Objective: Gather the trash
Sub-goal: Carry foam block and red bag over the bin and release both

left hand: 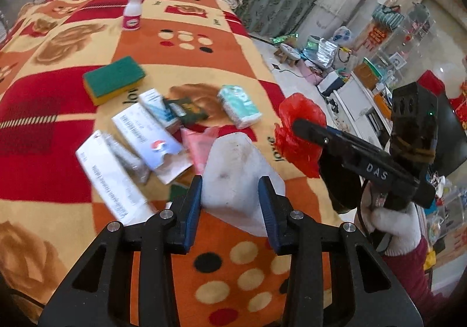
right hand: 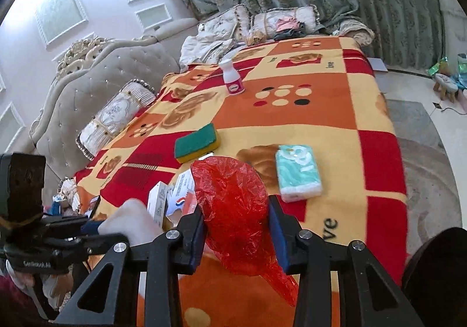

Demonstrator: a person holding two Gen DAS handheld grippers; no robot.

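Note:
My left gripper (left hand: 230, 184) is shut on a white crumpled wad (left hand: 233, 157), held just above the patterned blanket (left hand: 189, 20). To its right my right gripper (left hand: 300, 127), carried by a white-gloved hand (left hand: 394, 227), pinches a red plastic bag (left hand: 294, 134). In the right wrist view the red plastic bag (right hand: 230, 187) hangs between the pads of the right gripper (right hand: 236, 207), its tail drooping below. The left gripper (right hand: 99, 226) shows at the far left with the white wad (right hand: 128, 219). Several flat cardboard boxes (left hand: 146, 134), a pink wrapper (left hand: 195, 143) and a dark green packet (left hand: 189, 108) lie on the blanket beyond.
A green-and-yellow sponge (left hand: 113, 83), a teal tissue pack (left hand: 239, 106) and a white bottle with a pink label (left hand: 132, 13) rest on the bed. Pillows and a padded headboard (right hand: 87, 87) lie behind. The bed's right edge drops to a cluttered floor with a small stool (left hand: 289, 52).

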